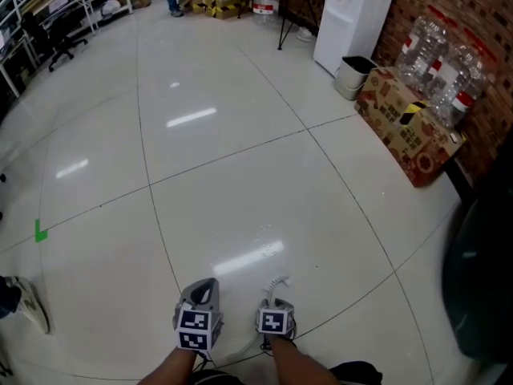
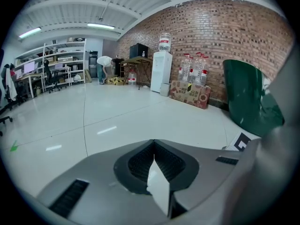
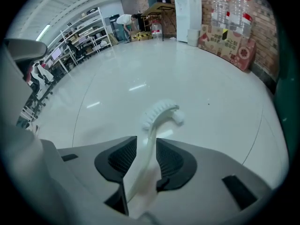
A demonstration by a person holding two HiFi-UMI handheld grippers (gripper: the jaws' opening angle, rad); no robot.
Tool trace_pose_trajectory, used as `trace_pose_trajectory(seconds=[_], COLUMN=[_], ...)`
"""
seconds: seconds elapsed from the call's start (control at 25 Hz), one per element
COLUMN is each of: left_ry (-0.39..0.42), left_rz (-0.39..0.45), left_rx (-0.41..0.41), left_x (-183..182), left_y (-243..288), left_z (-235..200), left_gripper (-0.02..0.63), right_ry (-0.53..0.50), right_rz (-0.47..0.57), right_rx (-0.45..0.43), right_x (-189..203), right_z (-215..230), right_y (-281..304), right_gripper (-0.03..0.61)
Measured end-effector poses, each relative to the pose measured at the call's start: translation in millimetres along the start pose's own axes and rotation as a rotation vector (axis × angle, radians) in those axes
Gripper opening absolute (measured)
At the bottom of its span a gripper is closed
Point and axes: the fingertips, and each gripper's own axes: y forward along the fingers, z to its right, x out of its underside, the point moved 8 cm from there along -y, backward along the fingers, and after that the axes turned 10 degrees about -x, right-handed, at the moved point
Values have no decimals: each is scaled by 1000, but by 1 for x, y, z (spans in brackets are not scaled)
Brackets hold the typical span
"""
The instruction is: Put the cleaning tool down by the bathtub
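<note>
White glossy tiled floor (image 1: 240,135), with a brick wall (image 2: 225,36) along the right side. A cardboard box (image 1: 405,127) and a water dispenser (image 1: 353,14) stand against the wall. The dark green bathtub (image 1: 481,279) sits at the right edge.

Left gripper (image 2: 153,142): jaws closed together, nothing identifiable held.

Right gripper (image 3: 146,139): jaws parted. The thin handle of the white cleaning brush (image 3: 161,111) runs between them with slack on one side. The bristled head projects forward, low over the floor. Contact with the tiles cannot be confirmed. The brush lies left of the tub, apart from it.
</note>
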Motion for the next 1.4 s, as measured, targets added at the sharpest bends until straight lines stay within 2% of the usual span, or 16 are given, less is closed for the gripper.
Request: trace_pose_trajectory(seconds=[0.12,0.32,0.68,0.8,0.96,1.04,1.2,1.4], left_ry=[8,14,59,64,59,51,33,58], left_rz=[4,-10,35,45,48,51,44,50], left_rx=[-3,-4,26,25,27,29,20,6], left_x=[11,26,18,20,22,18,-15,-101], left_y=[4,10,17,17,14,8,-21,-71], left_z=[-2,0,8,7,6,1,-4,6], left_gripper=[5,5,5,5,5,5,5,5], right_ry=[-4,-15,1,-13,32,12,-16,-12], right_rz=[-21,-74,-125,-103,-84,-45,45,127], right_rx=[-24,-8,2,25,10,-1,-21,-63], right_x=[9,23,37,40,39,28,-10,-77], right_z=[0,9,7,8,15,12,6,-8], right_y=[23,35,48,48,43,32,-19,-134], right_gripper=[166,166,159,130,71,70,69,69])
